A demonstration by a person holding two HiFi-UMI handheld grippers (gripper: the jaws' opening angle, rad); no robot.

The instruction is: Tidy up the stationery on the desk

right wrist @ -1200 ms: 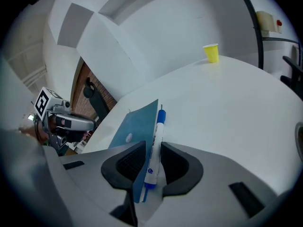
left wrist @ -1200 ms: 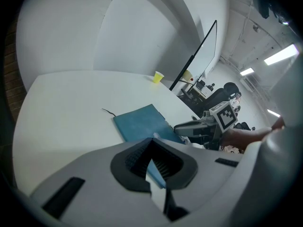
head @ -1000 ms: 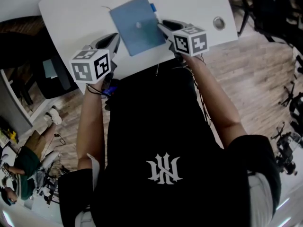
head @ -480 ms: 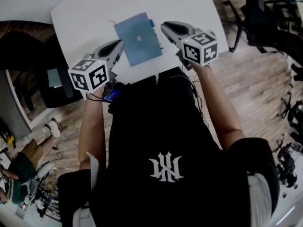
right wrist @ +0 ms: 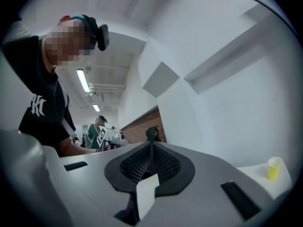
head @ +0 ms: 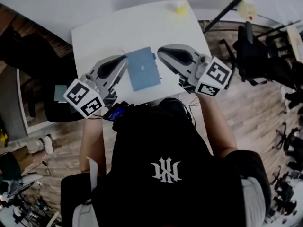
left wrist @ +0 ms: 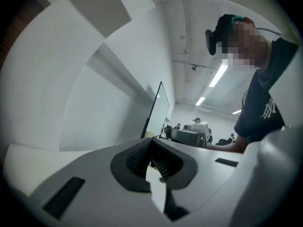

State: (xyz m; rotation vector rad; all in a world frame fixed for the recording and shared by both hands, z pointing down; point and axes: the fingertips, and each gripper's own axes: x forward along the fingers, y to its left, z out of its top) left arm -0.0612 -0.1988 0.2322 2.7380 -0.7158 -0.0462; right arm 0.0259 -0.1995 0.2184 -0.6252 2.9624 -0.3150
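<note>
Head view, looking steeply down.

- White table [head: 118, 37]. A blue notebook [head: 143, 69] lies flat on it, near the edge closest to the person and slightly askew. A small blue tab shows at its right edge.
- Left hand-held gripper [head: 124, 60]: its tip is just beside the notebook's upper left corner. In its own view the jaws are pressed together with nothing between them, and the camera looks level across the room.
- Right hand-held gripper [head: 160, 52]: its tip is just beside the notebook's upper right corner. Its jaws have just been closing and now meet, with nothing caught between the pads. This camera also looks level, not down at the table.
- The notebook therefore sits between the two tips, flanked on both sides and gripped by neither. It rests on the table alone.
- A yellow cup [head: 181, 7] stands upright at the far edge of the table, well apart from the notebook and from both grippers. It also shows low at the right of the right gripper view.
</note>
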